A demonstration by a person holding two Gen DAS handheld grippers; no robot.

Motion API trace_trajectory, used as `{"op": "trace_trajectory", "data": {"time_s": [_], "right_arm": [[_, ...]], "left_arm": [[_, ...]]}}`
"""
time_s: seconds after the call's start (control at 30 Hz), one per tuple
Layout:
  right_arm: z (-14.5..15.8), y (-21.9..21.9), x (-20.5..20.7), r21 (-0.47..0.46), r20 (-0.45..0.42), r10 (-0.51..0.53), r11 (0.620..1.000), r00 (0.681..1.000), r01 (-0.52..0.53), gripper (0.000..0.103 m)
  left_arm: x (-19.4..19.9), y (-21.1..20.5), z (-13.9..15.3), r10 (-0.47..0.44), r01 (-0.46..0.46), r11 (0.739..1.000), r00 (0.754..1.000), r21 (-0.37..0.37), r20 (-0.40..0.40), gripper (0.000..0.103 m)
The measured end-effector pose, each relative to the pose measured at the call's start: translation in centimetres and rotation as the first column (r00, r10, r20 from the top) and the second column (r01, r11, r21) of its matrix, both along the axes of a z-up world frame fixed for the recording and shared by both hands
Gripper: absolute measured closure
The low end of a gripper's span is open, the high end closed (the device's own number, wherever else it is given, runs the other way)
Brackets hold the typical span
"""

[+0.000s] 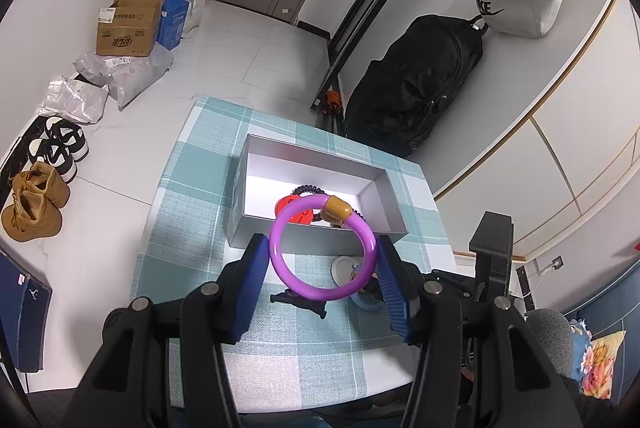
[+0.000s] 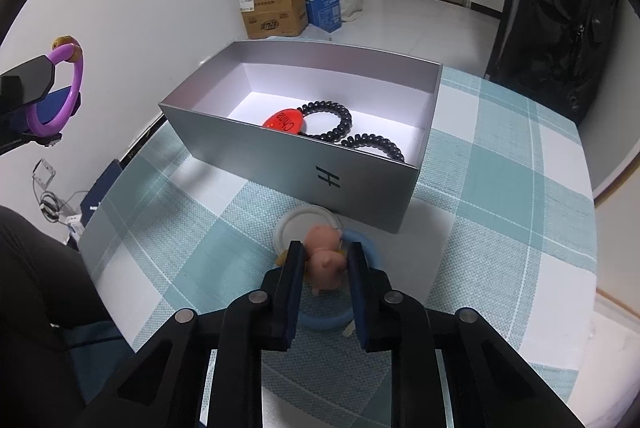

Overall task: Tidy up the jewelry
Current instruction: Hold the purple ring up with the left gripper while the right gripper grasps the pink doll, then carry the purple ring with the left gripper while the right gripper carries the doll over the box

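Observation:
My left gripper (image 1: 320,256) is shut on a purple bangle (image 1: 280,252) with a gold clasp, held above the table just short of the grey open box (image 1: 312,242). The bangle also shows at the left in the right wrist view (image 2: 60,107). The box (image 2: 280,155) holds a red oval pendant (image 2: 284,121) and a black beaded coil (image 2: 340,131). My right gripper (image 2: 324,256) is low over the table with its fingers on either side of a pink pig figure (image 2: 326,260), over a blue ring (image 2: 320,316) and next to a white disc (image 2: 300,228).
The table wears a teal and white checked cloth (image 2: 500,195). A black backpack (image 1: 416,83) leans by the table's far right side. Shoes (image 1: 36,203), bags and cardboard boxes (image 1: 128,27) lie on the floor at left.

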State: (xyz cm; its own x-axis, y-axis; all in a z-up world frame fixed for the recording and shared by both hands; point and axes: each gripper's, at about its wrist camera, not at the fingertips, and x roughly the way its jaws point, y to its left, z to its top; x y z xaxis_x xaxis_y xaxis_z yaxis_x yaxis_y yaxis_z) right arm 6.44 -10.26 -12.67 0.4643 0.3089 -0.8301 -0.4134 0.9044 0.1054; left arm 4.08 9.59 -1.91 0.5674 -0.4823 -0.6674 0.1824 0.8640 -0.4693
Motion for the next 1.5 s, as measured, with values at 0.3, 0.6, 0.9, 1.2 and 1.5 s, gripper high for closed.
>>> {"op": "trace_trajectory", "data": {"time_s": [0.3, 0.6, 0.9, 1.2, 1.5], "right_arm": [[0.9, -0.5, 0.0, 0.039, 0.020, -0.010, 0.999, 1.000, 0.009, 0.083], [2.9, -0.9, -0.3, 0.148, 0.049, -0.008, 0.989, 0.999, 0.000, 0.083], [5.2, -1.4, 0.0, 0.259, 0.075, -0.020, 0.966, 0.997, 0.000, 0.083], [6.1, -2.1, 1.7, 0.333, 0.072, -0.029, 0.943, 0.997, 0.003, 0.083], [6.8, -2.3, 3.9, 0.386, 0.061, -0.034, 0.922, 0.998, 0.008, 0.083]], "left_arm": [[0.1, 0.2, -0.1, 0.012, -0.012, 1.000, 1.000, -0.005, -0.006, 0.055], [0.6, -0.2, -0.1, 0.013, -0.013, 1.000, 1.000, -0.002, -0.001, 0.055], [1.5, -0.8, -0.3, 0.013, -0.013, 1.000, 1.000, -0.015, -0.007, 0.055], [3.0, -1.4, -0.7, 0.033, -0.034, 0.999, 0.999, -0.028, -0.031, 0.055], [5.1, -3.1, -1.0, 0.019, -0.019, 1.000, 0.999, 0.000, -0.038, 0.055]]}}
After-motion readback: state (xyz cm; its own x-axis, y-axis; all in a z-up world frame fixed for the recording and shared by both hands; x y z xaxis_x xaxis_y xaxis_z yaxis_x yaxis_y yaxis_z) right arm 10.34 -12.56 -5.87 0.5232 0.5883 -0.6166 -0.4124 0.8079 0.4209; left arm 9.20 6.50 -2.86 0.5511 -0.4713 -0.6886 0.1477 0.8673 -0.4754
